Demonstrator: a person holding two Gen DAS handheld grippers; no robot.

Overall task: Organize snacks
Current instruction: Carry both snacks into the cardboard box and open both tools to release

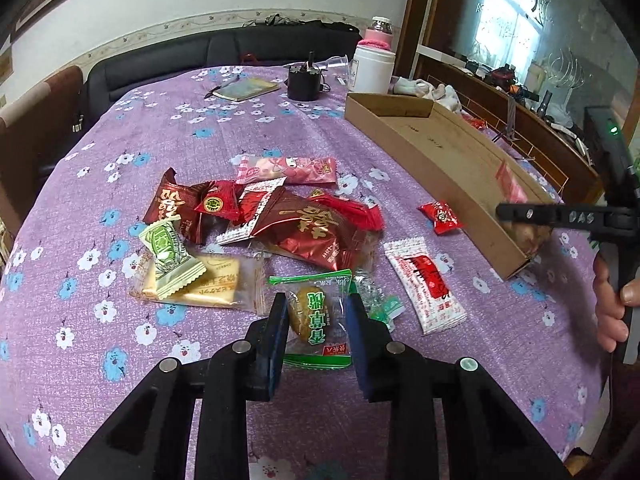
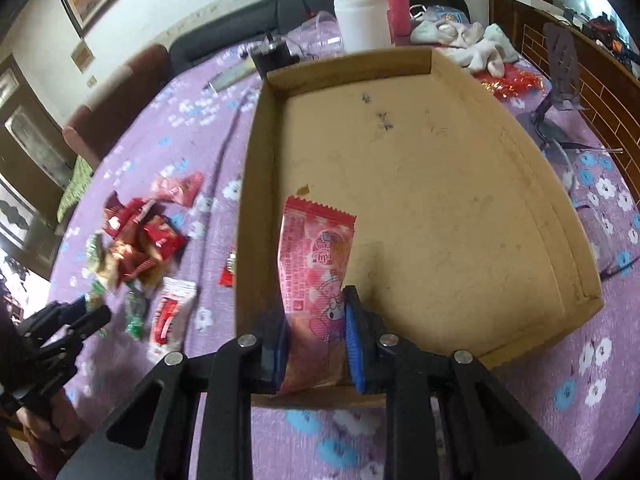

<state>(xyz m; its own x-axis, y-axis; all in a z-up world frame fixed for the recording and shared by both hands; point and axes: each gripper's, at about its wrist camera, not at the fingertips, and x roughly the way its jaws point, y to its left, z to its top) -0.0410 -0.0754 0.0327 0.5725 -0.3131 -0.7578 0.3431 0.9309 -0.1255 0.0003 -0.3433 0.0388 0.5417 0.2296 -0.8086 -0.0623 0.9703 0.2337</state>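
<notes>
My left gripper (image 1: 317,306) is shut on a green-edged clear packet (image 1: 314,314) with a yellowish cake inside, lying on the purple flowered tablecloth (image 1: 120,320). Just beyond it is a pile of red, green and white snack packets (image 1: 280,216), with a pink packet (image 1: 288,170) at its far side. My right gripper (image 2: 316,306) is shut on another pink cartoon packet (image 2: 316,256), held over the near left corner of an open cardboard box (image 2: 256,160). In the left wrist view the right gripper (image 1: 560,216) hangs over the box (image 1: 400,140), with a hand (image 1: 612,300) on its handle.
A white-and-red sachet (image 1: 426,284) and a small red candy (image 1: 440,218) lie between the pile and the box. At the table's far end stand a white jar (image 1: 374,66), a pink bottle (image 1: 378,34), a black cup (image 1: 304,82) and a notebook (image 1: 244,90). White cloth (image 2: 480,48) lies behind the box.
</notes>
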